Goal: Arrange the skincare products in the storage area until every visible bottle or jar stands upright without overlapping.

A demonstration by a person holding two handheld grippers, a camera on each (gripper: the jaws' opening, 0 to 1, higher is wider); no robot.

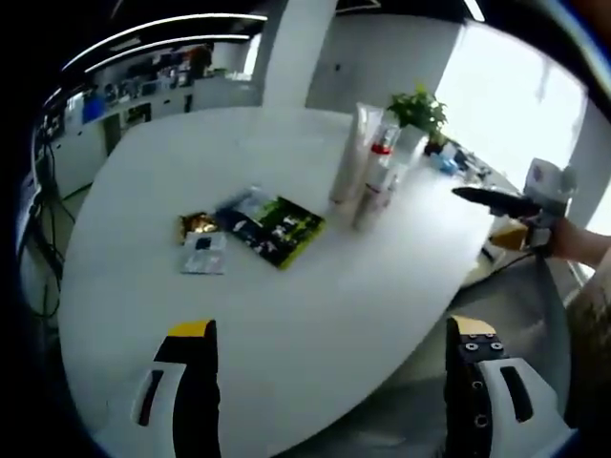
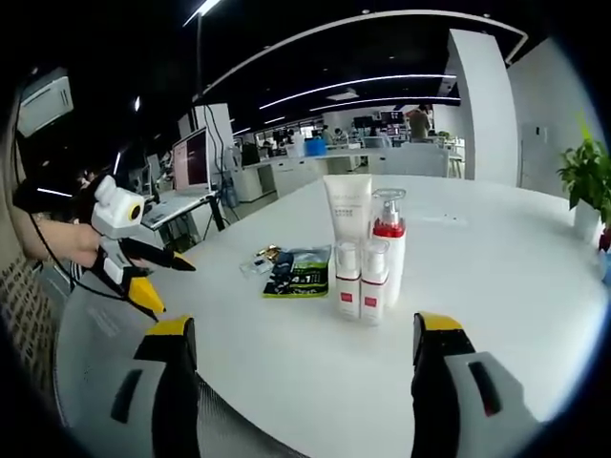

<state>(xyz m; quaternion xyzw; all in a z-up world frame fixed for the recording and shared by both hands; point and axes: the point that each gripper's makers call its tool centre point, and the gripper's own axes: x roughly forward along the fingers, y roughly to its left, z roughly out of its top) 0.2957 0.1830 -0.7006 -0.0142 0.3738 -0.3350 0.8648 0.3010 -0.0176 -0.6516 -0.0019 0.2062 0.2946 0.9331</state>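
Observation:
A tight group of upright skincare products stands on the round white table [image 2: 496, 286]: a tall white tube [image 2: 348, 212], a pump bottle [image 2: 389, 229] with a red collar, and two small white bottles [image 2: 347, 279] with red bands in front. The same group [image 1: 368, 170] sits far across the table in the left gripper view. Flat sachets lie beside it: a green-black packet [image 1: 277, 227], a gold one [image 1: 198, 223], a silver one [image 1: 203, 254]. My left gripper [image 1: 331, 329] and right gripper [image 2: 302, 329] are both open and empty, well short of the products.
A potted plant [image 1: 417, 113] stands behind the bottles near the table's far rim. A hand holds the left gripper [image 2: 143, 272] off the table's left side. The right gripper [image 1: 501, 205] hovers at the table's right edge. Desks with a monitor [image 2: 191, 160] lie beyond.

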